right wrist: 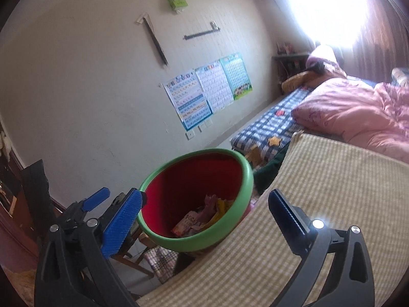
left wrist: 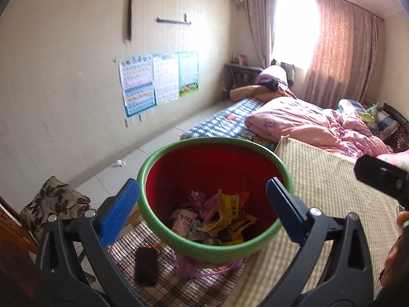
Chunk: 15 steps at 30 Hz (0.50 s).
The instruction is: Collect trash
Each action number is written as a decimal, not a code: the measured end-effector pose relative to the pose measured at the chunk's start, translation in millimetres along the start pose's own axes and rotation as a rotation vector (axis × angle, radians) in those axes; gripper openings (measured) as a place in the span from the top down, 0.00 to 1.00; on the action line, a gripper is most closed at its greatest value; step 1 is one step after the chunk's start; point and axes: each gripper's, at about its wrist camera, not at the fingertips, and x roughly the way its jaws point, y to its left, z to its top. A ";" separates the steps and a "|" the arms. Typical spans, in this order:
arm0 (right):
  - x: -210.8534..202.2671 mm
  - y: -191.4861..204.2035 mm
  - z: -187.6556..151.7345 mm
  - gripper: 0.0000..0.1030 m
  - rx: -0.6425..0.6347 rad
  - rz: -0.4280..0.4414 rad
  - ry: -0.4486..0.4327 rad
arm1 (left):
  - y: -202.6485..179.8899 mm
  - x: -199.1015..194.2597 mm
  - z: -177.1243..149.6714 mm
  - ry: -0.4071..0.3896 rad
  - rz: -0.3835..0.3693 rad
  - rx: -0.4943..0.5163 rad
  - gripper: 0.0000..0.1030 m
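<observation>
A red bin with a green rim stands at the edge of the bed on a woven mat, with several crumpled snack wrappers in its bottom. My left gripper is open just short of the bin, a blue pad on either side of it and nothing between them. In the right wrist view the same bin and its wrappers sit slightly left of centre. My right gripper is open and empty too, over the striped mat. A crumpled white paper lies on the floor by the wall.
A black phone and a purple plastic bag lie by the bin's base. A leaf-patterned cushion sits on a wooden chair at the left. Pink bedding covers the bed beyond the striped mat. Posters hang on the wall.
</observation>
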 end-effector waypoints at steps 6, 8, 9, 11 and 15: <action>-41.5 1.4 -15.4 0.07 -0.114 -0.103 -0.092 | -5.5 -44.6 -10.0 -0.107 0.081 -0.114 0.05; -48.5 0.2 -18.0 0.07 -0.118 -0.086 -0.088 | -7.1 -54.6 -9.8 -0.120 0.093 -0.124 0.05; -53.2 -1.0 -18.9 0.07 -0.111 -0.076 -0.080 | -8.9 -59.2 -10.0 -0.116 0.105 -0.124 0.05; -59.8 -2.9 -16.7 0.07 -0.100 -0.072 -0.071 | -10.5 -63.0 -8.2 -0.096 0.106 -0.130 0.05; -71.8 -1.3 -11.3 0.07 -0.093 -0.084 -0.062 | -15.1 -78.2 -6.1 -0.113 0.114 -0.135 0.05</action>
